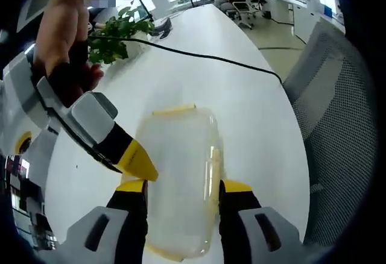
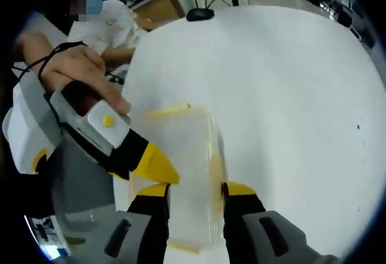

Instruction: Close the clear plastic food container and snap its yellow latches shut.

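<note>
I see the clear container lying on the white tabletop, and my left gripper stands with its jaws spread wide along both long sides, not clearly pressing in. In the right gripper view my right gripper straddles the container the same way, parted to its full width. A yellow latch lines the far edge, with bare tabletop beyond it.
</note>
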A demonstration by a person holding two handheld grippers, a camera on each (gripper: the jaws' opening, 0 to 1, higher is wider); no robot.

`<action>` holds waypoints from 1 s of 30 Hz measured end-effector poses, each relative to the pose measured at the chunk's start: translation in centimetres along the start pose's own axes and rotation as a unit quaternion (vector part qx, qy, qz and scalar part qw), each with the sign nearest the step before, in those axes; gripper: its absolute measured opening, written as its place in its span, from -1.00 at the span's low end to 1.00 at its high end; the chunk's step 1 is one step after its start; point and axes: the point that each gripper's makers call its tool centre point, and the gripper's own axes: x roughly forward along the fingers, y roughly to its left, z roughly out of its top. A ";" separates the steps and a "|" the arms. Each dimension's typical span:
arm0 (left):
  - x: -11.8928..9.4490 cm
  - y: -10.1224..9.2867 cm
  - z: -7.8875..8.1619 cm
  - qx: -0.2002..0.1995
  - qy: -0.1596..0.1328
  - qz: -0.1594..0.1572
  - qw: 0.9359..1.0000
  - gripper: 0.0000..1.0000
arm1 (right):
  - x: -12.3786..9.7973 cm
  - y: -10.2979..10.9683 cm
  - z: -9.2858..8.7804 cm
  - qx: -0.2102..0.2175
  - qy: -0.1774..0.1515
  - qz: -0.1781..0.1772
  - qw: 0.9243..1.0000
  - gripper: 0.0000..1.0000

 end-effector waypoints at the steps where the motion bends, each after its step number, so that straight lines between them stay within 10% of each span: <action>1: 0.0 0.0 0.1 0.000 0.000 0.000 1.000 -0.08 | 0.0 0.0 0.1 -0.001 0.000 -0.002 1.000 -0.34; 30: -2.1 -0.2 0.1 -0.096 0.012 -0.049 0.994 0.15 | -1.6 1.2 -1.9 -0.016 -0.051 -0.082 0.995 -0.17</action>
